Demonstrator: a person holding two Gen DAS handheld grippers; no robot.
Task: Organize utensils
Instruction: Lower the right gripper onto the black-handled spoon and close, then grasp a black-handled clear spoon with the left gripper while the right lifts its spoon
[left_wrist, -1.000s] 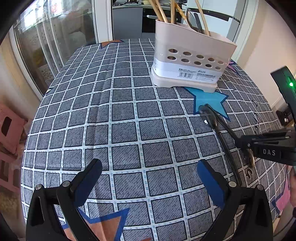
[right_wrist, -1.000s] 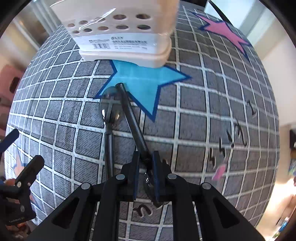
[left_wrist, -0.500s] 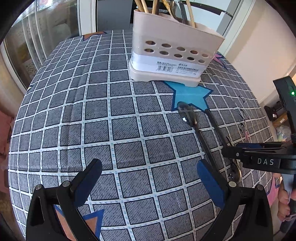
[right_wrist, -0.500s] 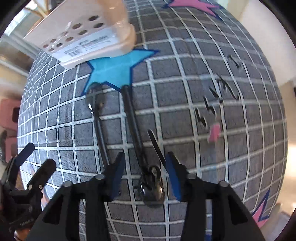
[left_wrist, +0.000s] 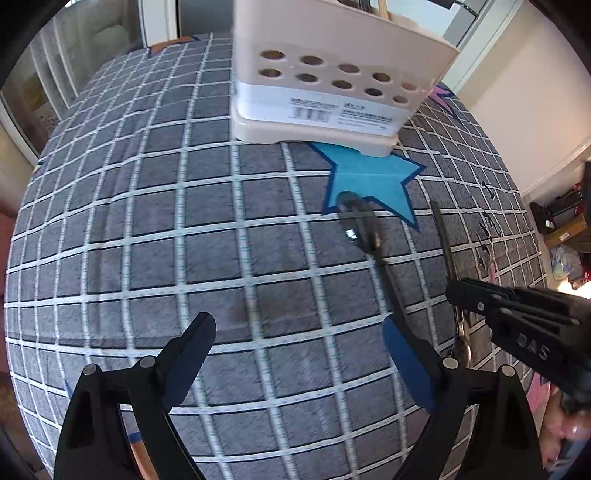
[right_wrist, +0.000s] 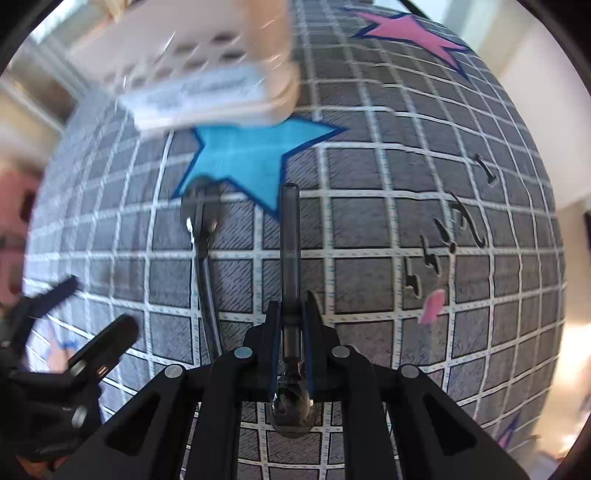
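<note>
Right gripper (right_wrist: 291, 325) just clamped on dark spoon (right_wrist: 289, 258), left gripper (left_wrist: 299, 354) agape over bare checked cloth (left_wrist: 147, 221).

Open checked tablecloth (left_wrist: 155, 236) left of 1 lying spoon (left_wrist: 364, 230); utensil caddy (left_wrist: 332, 77) obstructing far edge.

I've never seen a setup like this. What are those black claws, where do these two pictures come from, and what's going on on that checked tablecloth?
The claws are hand-held grippers, one in each of a person's hands, each with a camera looking along its fingers. From the left one you see the left gripper, open and empty, above the tablecloth. From the right one, the right gripper has just closed on a dark spoon. A second spoon lies beside it on the cloth. Behind stands a beige utensil holder.
</note>
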